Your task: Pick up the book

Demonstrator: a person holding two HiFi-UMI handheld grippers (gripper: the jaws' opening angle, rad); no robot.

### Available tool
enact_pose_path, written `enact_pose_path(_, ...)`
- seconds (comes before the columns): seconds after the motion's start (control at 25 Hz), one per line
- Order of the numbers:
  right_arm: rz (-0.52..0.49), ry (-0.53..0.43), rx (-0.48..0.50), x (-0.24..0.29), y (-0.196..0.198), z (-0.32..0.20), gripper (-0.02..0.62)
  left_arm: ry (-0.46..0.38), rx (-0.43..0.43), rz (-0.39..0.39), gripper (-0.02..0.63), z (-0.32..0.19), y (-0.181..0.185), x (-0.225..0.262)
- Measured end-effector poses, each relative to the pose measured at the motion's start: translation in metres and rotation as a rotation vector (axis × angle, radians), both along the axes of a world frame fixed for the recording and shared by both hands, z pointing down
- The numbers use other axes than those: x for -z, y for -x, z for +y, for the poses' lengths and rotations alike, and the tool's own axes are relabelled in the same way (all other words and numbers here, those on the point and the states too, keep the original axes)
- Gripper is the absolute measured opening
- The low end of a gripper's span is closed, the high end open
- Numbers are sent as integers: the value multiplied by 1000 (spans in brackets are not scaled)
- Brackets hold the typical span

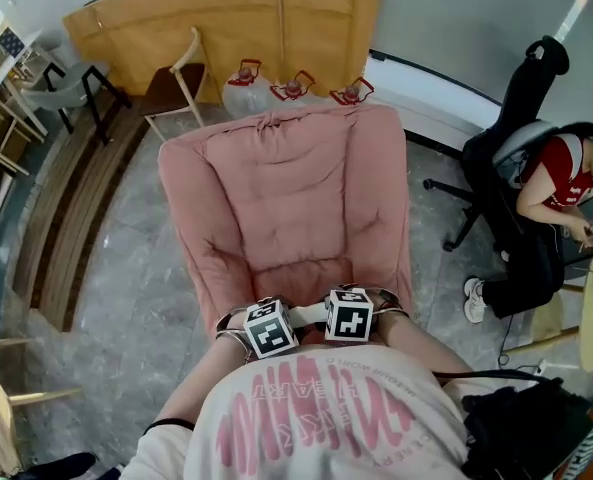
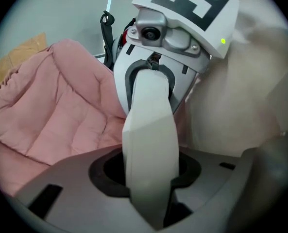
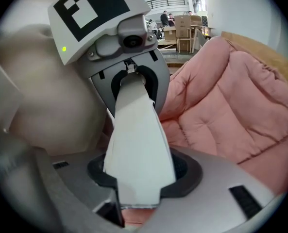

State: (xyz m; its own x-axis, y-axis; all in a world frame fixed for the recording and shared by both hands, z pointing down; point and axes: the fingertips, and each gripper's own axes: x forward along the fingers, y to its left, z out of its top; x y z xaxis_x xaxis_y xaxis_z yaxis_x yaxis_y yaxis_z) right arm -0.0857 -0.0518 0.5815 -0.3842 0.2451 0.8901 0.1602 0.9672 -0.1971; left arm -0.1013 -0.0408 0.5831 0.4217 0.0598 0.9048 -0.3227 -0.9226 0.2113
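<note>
You've got the book (image 2: pixel 151 125) pinched from both ends. Your left gripper (image 2: pixel 151 178) is closed on one edge, pads tight on the white cover, & your right gripper (image 3: pixel 139 176) is clamped on the opposite edge, so the two face each other w/ the book spanning the gap btwn them. Each gripper view looks along the white book straight at the other gripper's camera & marker cube. In the head view the pair sits close against your chest, just over the front edge of the pink armchair (image 1: pixel 286 188). The book shows there only as a thin white strip btwn the cubes, & whether it touches the seat cushion can't be told. Behind the armchair, water jugs (image 1: pixel 244 86) w/ red handles stand in a row by a tan mat (image 1: pixel 226 18) leaning on the wall, w/ a wooden chair (image 1: pixel 181 78) to their left. At far right a person in a red top (image 1: pixel 556 178) sits on an office chair.
</note>
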Motion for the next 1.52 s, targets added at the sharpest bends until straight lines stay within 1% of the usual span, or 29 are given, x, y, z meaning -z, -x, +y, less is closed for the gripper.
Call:
enact_pose_path(0.08, -5, 9, -13, 9, 2, -12, 197, 7, -20, 5, 179, -13, 1, 9)
enact_pose_path(0.16, -20, -19, -36, 23, 7, -30, 197, -29, -38, -9, 179, -32, 5, 22)
enact_pose_path(0.28, -34, -122, -55, 48, 10, -64, 198, -139, -53, -45, 179, -68, 11, 46)
enact_pose_path(0.4, -52, -209, -53, 84, 14, -96, 196, -243, -69, -67, 179, -101, 16, 83)
enact_pose_path(0.56, -75, -318, -45, 140, 20, -124, 196, -358, -80, -94, 179, -130, 21, 139)
enact_pose_path(0.64, -80, -371, -40, 164, 24, -133, 196, -400, -87, -105, 179, -139, 24, 163)
enact_pose_path(0.72, -91, -398, -33, 182, 29, -134, 195, -419, -101, -121, 179, -140, 30, 181)
enact_pose_path(0.84, -120, -415, -20, 204, 37, -129, 195, -433, -128, -145, 180, -136, 38, 204)
enact_pose_path(1.04, -143, -467, 44, 224, 43, -119, 190, -435, -163, -167, 180, -128, 43, 225)
enact_pose_path(1.24, -164, -448, 34, 235, 48, -115, 189, -441, -172, -177, 184, -125, 48, 237)
enact_pose_path(1.52, -179, -443, 17, 235, 45, -113, 189, -451, -193, -192, 186, -124, 44, 239)
